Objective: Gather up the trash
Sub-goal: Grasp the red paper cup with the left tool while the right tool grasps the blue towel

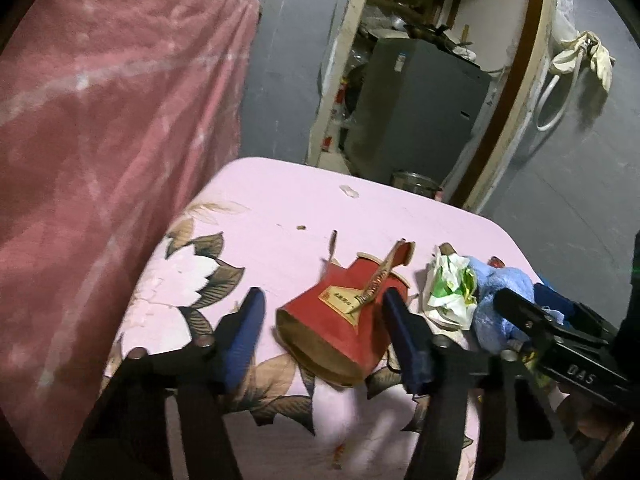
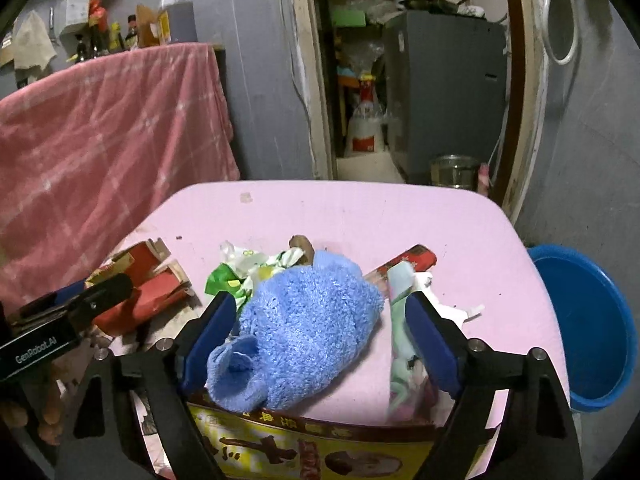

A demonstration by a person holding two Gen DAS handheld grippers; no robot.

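A flattened red paper carton [image 1: 340, 320] lies on the pink floral table [image 1: 280, 208]. My left gripper [image 1: 324, 338] is open with its blue fingers on either side of the carton's near end. A crumpled green-and-white wrapper [image 1: 448, 288] lies right of the carton. My right gripper [image 2: 320, 336] is open around a fluffy blue cloth [image 2: 304, 320]. The cloth rests over a yellow printed box [image 2: 312, 444] at the near edge. A pale wrapper [image 2: 400, 320] lies by the right finger. The red carton also shows in the right wrist view [image 2: 148, 284].
A blue plastic basin [image 2: 592, 328] stands on the floor right of the table [image 2: 400, 216]. A pink checked cloth [image 2: 100, 140] drapes a counter at left. A doorway behind shows a grey cabinet [image 2: 444, 92] and a metal pot [image 2: 454, 170].
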